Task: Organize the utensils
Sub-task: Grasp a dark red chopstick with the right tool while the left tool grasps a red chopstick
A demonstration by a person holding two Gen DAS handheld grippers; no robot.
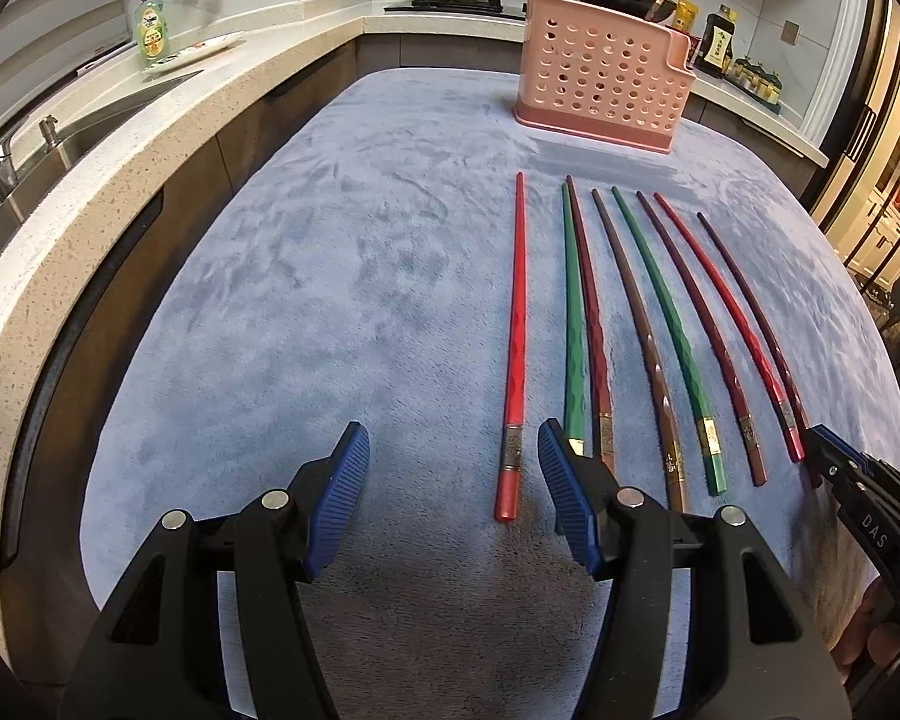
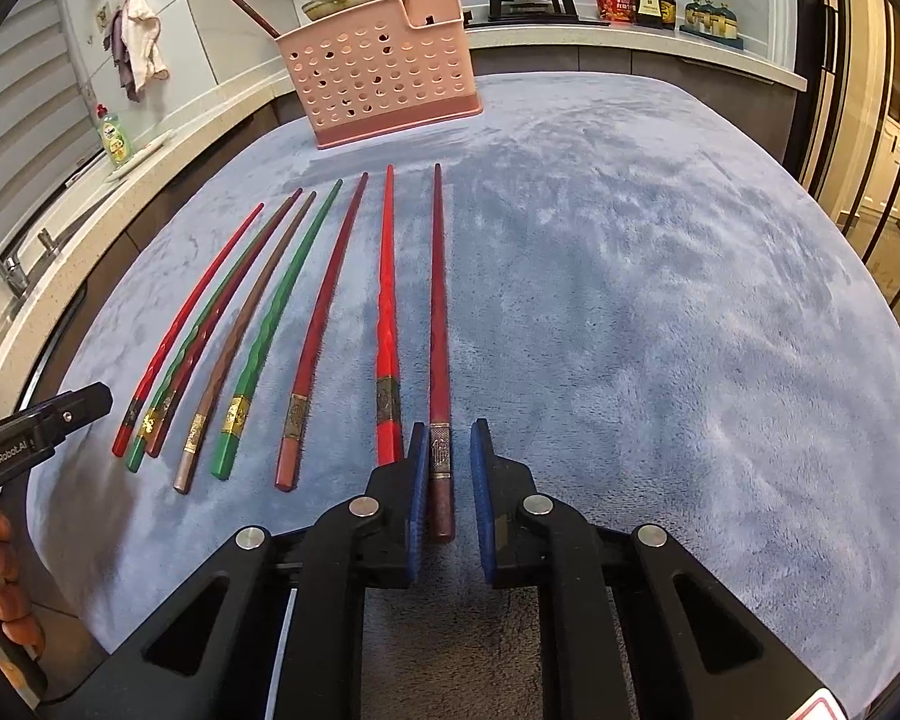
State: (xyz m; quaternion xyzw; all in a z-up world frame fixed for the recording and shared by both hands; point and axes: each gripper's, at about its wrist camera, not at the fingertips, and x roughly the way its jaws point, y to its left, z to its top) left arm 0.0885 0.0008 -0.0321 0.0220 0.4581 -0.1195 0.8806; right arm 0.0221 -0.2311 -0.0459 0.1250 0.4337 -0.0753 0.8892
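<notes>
Straddling the dark maroon chopstick [image 2: 440, 360], rightmost in a row on the blue-clothed table [image 2: 630, 300], the right gripper [image 2: 448, 468] has narrowed fingers not visibly touching it. The left gripper [image 1: 453, 468] hovers half open, empty. The pink caddy [image 2: 384, 78] stands beyond.

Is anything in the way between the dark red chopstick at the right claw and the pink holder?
Nothing visible. Only bare blue cloth lies between the tip of the dark red chopstick and the pink holder. The bright red chopstick lies close beside the right claw, not in the path.
</notes>
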